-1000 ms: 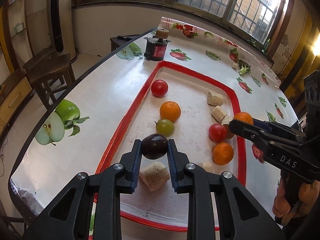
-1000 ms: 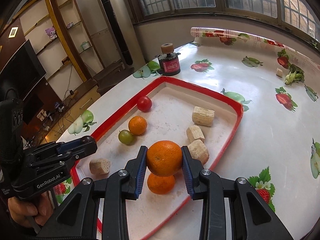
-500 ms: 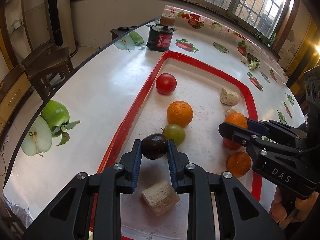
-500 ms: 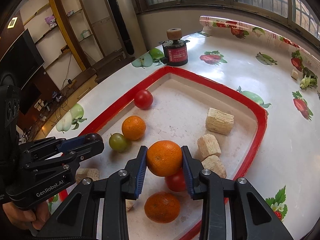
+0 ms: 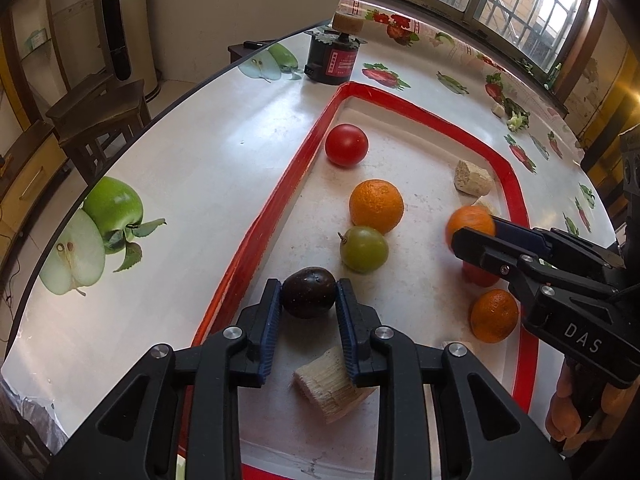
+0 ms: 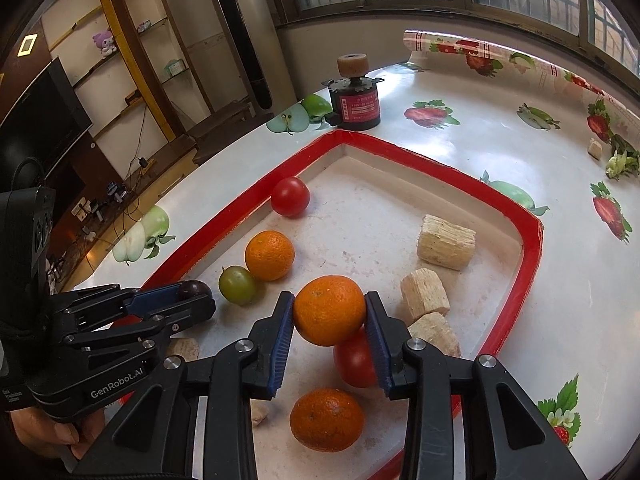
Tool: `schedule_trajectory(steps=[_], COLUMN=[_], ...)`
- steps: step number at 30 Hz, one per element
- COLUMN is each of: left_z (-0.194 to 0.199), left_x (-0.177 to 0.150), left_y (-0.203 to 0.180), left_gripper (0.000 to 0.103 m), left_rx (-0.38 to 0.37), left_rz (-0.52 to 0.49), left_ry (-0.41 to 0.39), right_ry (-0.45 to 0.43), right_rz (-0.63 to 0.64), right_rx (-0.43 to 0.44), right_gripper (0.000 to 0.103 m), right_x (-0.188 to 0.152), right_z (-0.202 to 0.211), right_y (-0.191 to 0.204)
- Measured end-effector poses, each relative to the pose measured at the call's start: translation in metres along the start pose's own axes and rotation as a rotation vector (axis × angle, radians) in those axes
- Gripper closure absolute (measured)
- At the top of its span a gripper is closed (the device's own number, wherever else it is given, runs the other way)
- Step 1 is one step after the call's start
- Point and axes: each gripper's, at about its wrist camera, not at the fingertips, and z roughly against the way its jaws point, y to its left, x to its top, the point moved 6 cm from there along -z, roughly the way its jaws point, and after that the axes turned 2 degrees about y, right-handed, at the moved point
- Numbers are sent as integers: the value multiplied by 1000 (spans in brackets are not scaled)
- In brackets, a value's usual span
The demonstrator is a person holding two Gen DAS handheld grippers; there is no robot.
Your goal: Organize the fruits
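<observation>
Left wrist view: we look down along the left gripper (image 5: pixel 309 300) into the red-rimmed tray (image 5: pixel 256 236).
Left jaws: they have just been opening, and we see the dark plum (image 5: pixel 309 297) between the blue pads, a thin gap at its right side (we cannot tell if the left pad touches).
Plum's place: low over the tray floor near the left rim, just beyond a pale cut chunk (image 5: pixel 330 382).
Row ahead: green fruit (image 5: pixel 364 249), orange (image 5: pixel 376 205), red tomato (image 5: pixel 346 145), running away from us.
Right wrist view: the right gripper (image 6: pixel 329 312) has a second orange (image 6: pixel 329 309) between its pads.
Right jaws: just been opening; both pads sit against the orange's sides.
Orange's place: above a red tomato (image 6: pixel 354 360), with another orange (image 6: pixel 327 419) nearer us.
Tray's right side: three pale chunks (image 6: pixel 446 242).
</observation>
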Motion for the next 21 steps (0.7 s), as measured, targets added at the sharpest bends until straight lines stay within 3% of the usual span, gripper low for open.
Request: schedule_trajectory(steps=[1,2,3,5,19,21], left_z=[1,3,6,11,37,40], left_x=[-1,-1,-2,-5,-27,-30], left_y=[0,0,-1,-3,-4,-6], left_gripper=[67,53,52,52,50,50], left_rx=[0,4,-1,9,20,22], left_rz=[4,6,3,-6,-34,-40], left_ry=[1,-7,-17,-26,-55,-57], right_ry=[0,1,-1,-7,-60,-60], right_rz=[1,2,4,8,26,33], right_rx=[0,-1,0,0,-4,-1], right_gripper=[64,64,60,53,52,47], right_x=[0,0,-1,-1,-11,-15], right_z=[1,1,2,4,42,46], right_y=[0,0,0,1,-1,-1])
